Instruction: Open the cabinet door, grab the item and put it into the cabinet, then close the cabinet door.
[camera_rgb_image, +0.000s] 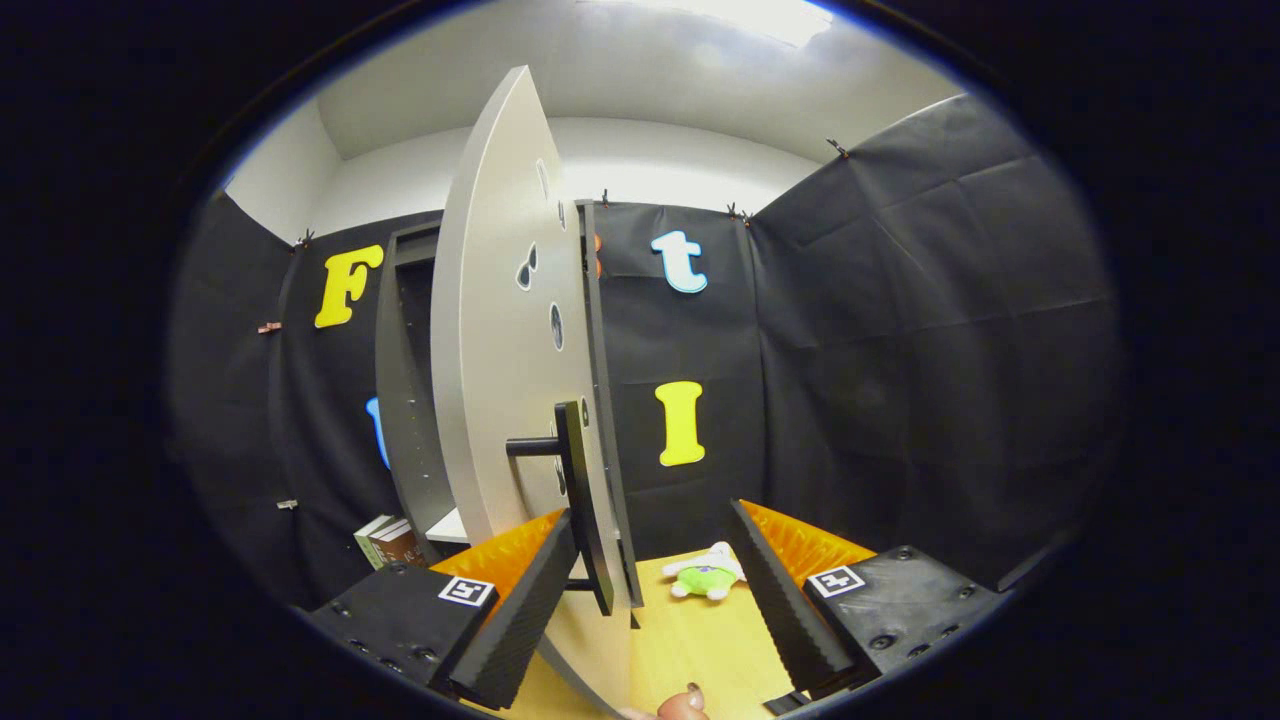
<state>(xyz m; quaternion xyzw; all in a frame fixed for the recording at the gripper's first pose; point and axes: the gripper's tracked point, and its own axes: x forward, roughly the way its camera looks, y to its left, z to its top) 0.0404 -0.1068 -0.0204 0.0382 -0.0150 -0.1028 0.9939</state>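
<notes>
The cabinet's grey door (500, 330) stands swung out edge-on toward me, with its dark handle bar (580, 500) just ahead of my left finger. The dark cabinet body (405, 380) opens behind the door, a pale shelf showing inside it. My gripper (650, 590) is open, the handle close by the inner side of the left finger and touching neither finger that I can tell. A small green and white plush toy (708, 576) lies on the wooden table (690, 640), beyond the fingers and between them.
Books (388, 541) lie at the foot of the cabinet, left of the door. A fingertip (685, 703) of a person's hand shows at the near table edge. Black cloth walls close the booth behind and to the right.
</notes>
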